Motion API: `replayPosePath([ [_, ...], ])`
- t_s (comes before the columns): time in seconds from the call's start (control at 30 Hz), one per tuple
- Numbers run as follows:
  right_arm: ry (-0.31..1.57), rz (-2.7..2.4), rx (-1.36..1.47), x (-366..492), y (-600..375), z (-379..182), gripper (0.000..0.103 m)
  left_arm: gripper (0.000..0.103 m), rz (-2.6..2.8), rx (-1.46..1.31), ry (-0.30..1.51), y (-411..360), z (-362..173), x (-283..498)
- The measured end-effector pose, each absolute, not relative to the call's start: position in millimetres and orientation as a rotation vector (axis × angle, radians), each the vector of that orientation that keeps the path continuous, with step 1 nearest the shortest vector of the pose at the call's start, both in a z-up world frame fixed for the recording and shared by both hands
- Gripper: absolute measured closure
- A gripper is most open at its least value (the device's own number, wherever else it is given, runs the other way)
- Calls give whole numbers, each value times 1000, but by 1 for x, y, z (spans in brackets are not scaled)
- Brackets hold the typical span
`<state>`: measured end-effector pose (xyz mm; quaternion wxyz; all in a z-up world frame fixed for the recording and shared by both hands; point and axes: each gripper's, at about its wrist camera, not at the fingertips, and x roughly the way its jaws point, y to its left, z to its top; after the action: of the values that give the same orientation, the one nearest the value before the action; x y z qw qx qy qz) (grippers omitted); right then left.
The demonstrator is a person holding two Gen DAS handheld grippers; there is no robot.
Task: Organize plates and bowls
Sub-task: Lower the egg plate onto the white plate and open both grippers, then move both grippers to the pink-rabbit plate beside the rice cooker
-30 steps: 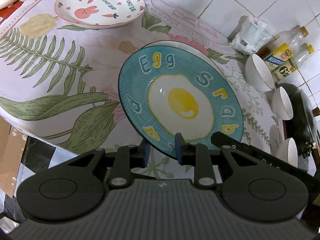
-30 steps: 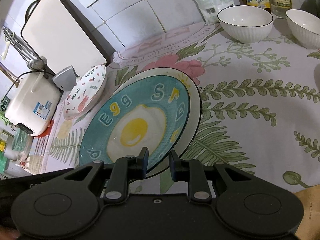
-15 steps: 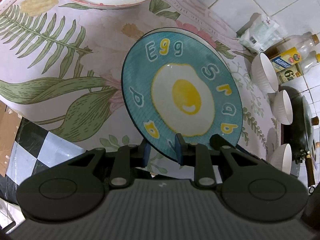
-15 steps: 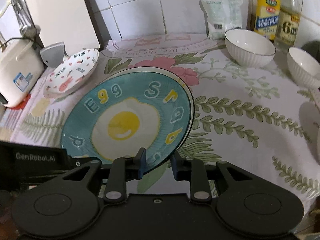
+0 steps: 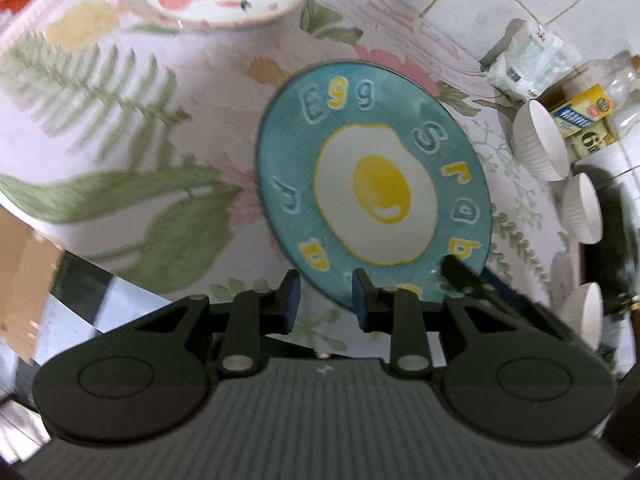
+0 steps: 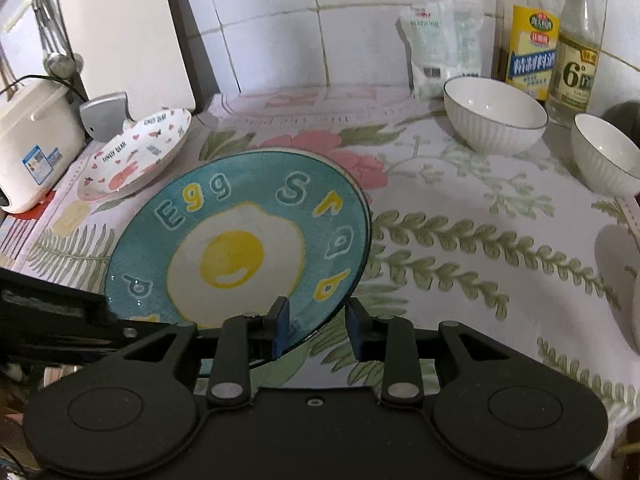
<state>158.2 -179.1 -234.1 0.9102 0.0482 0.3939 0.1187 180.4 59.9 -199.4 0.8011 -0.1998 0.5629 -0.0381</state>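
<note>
Both jaw pairs are opening off the near rim of the teal egg plate (image 6: 240,248), the right hand-held gripper (image 6: 316,330) and left hand-held gripper (image 5: 326,300) releasing it flat onto the floral-clothed bench (image 6: 460,248), apparently stacked over another plate.

Blue egg plate (image 6: 240,248) at the right gripper (image 6: 316,328), over a leaf-print tablecloth (image 6: 460,248).

The gripper's jaws are opening, with the plate's near rim between them; the left pad looks to lie against the plate while the right pad stands clear of the edge. The other gripper (image 6: 52,312) reaches in at the plate's left rim. A rabbit-print plate (image 6: 136,152) lies near a white rice cooker (image 6: 32,144). Two white bowls (image 6: 494,118) (image 6: 608,154) sit at the right, before two bottles (image 6: 528,32) (image 6: 576,44) and a white packet (image 6: 440,44) against the tiled wall.
</note>
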Motion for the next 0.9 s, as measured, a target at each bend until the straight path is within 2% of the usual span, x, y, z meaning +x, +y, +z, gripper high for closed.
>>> replayPosePath([
  [0.3,746,369,78,143,-194,-184,65,70,-133,-314,1151,73,-156,165],
  [0.43,769,401,61,134,-194,-165,64,62,-165,-252,1108,78,-134,157],
  [0.53,772,431,61,128,-194,-152,58,62,-187,-200,1076,83,-118,150],
  [0.7,762,524,107,119,-193,-128,39,56,-200,-140,1008,100,-94,141],
  [0.9,714,597,92,117,-177,-98,33,55,-207,-99,982,119,-79,140],
])
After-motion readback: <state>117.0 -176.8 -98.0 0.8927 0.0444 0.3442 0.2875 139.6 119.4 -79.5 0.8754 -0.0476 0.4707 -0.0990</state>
